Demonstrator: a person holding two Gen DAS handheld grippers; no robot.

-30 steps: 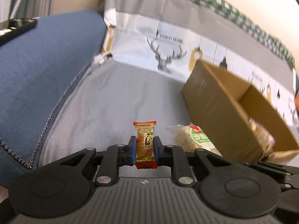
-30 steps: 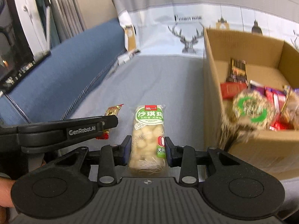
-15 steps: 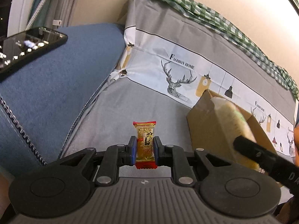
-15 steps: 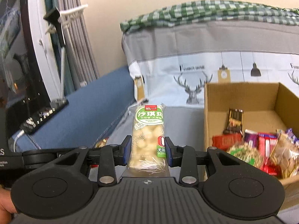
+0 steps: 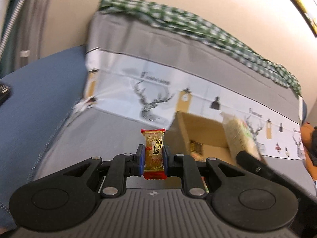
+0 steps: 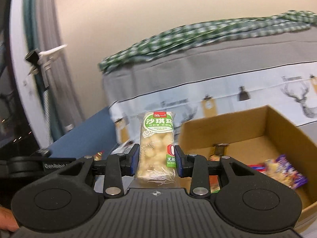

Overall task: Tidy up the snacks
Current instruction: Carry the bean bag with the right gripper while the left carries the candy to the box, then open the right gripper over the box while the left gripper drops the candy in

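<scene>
My left gripper (image 5: 153,157) is shut on a small gold and red snack bar (image 5: 154,149), held upright above the grey sofa seat, left of the cardboard box (image 5: 200,130). My right gripper (image 6: 156,158) is shut on a long green-labelled sachima pack (image 6: 157,138), held upright at the box's left edge. The open cardboard box (image 6: 263,125) holds several wrapped snacks (image 6: 281,168). The sachima pack also shows in the left wrist view (image 5: 240,134), raised over the box.
The sofa has a blue armrest (image 5: 33,103) on the left and a grey back cushion with deer print (image 5: 154,101). A green checked cloth (image 6: 208,33) lies on top of the backrest. A dark screen (image 6: 11,130) stands at far left.
Both grippers have lifted with their snacks and tilted upward. The right gripper with the sachima pack has moved from beside the box toward its opening.
</scene>
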